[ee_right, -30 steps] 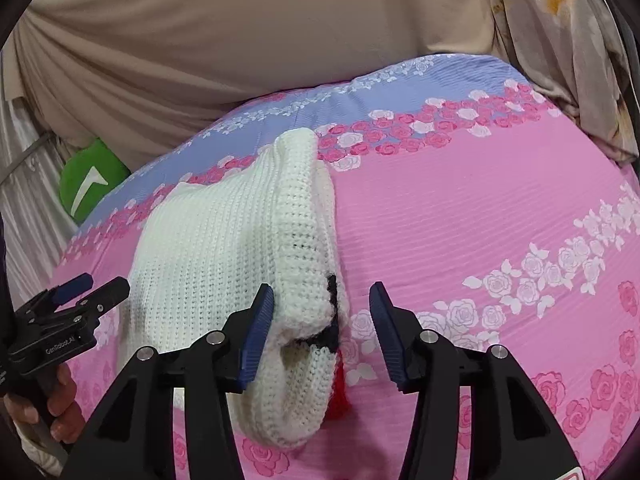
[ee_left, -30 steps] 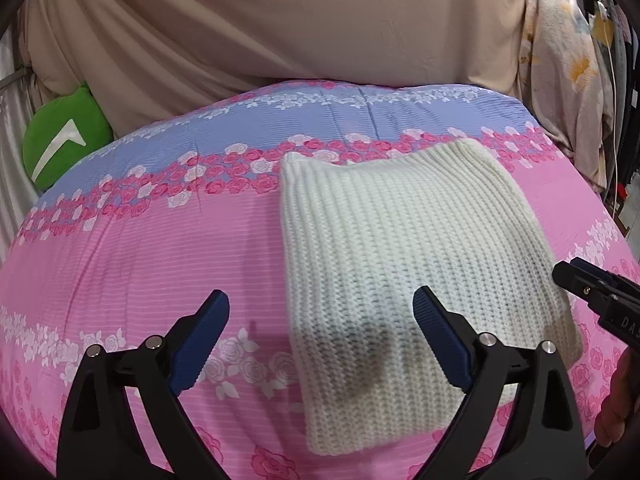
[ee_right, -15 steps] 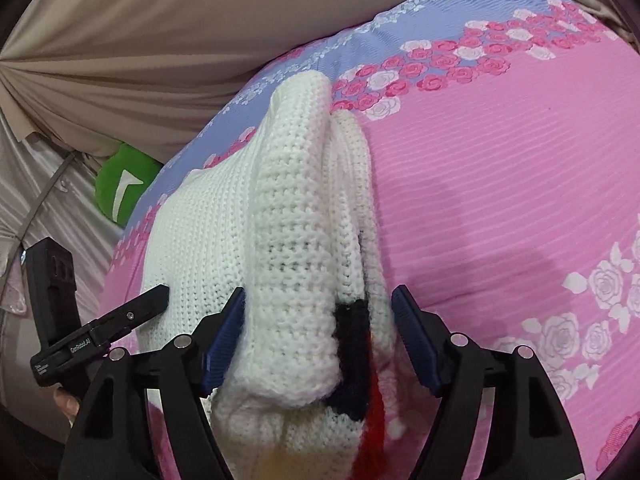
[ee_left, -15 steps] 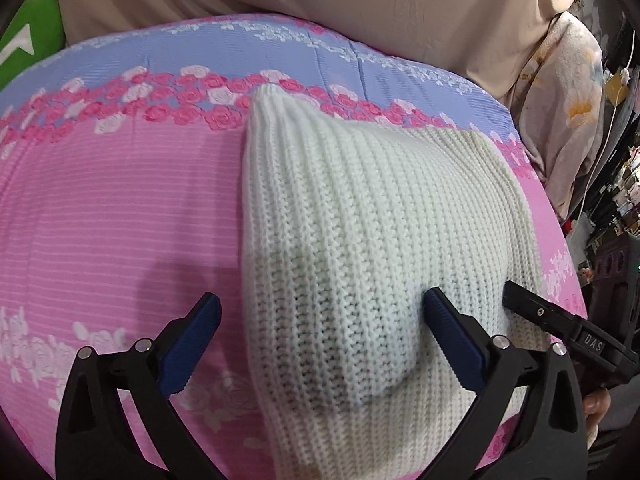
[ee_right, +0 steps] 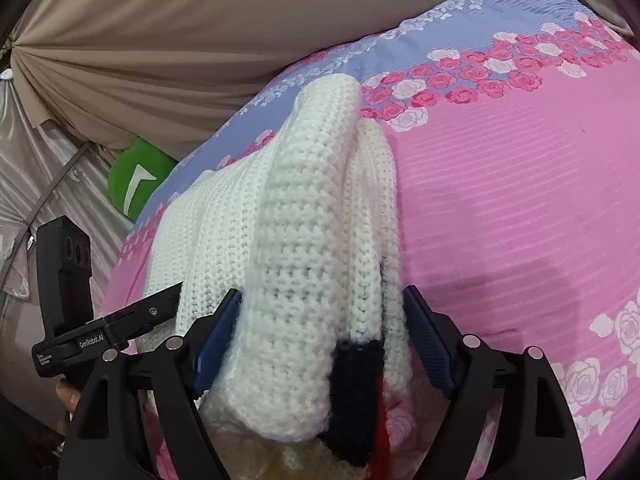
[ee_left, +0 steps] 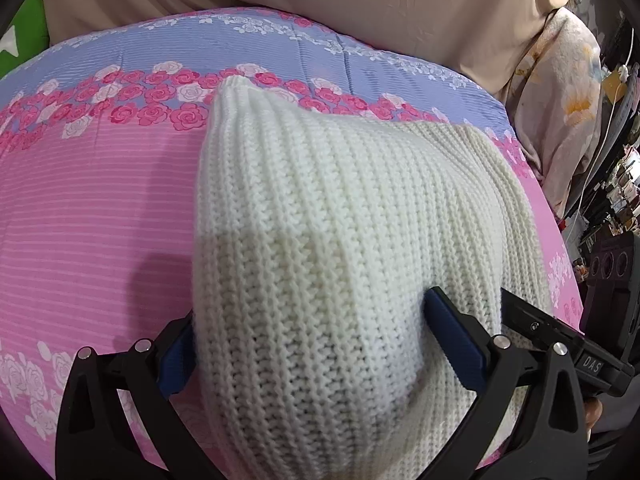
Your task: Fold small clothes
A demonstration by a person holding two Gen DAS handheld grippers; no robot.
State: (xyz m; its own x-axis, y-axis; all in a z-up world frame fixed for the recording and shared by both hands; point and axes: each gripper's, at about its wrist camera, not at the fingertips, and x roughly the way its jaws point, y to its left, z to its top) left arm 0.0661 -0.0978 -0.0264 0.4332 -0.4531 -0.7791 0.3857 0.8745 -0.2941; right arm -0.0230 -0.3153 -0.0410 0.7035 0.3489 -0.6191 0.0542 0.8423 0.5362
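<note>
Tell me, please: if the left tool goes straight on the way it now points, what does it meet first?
The left tool already has the white knitted garment bunched between its fingers, so it would press further into that knit first. Beyond it lies the pink floral bedspread; depth is unclear.
</note>
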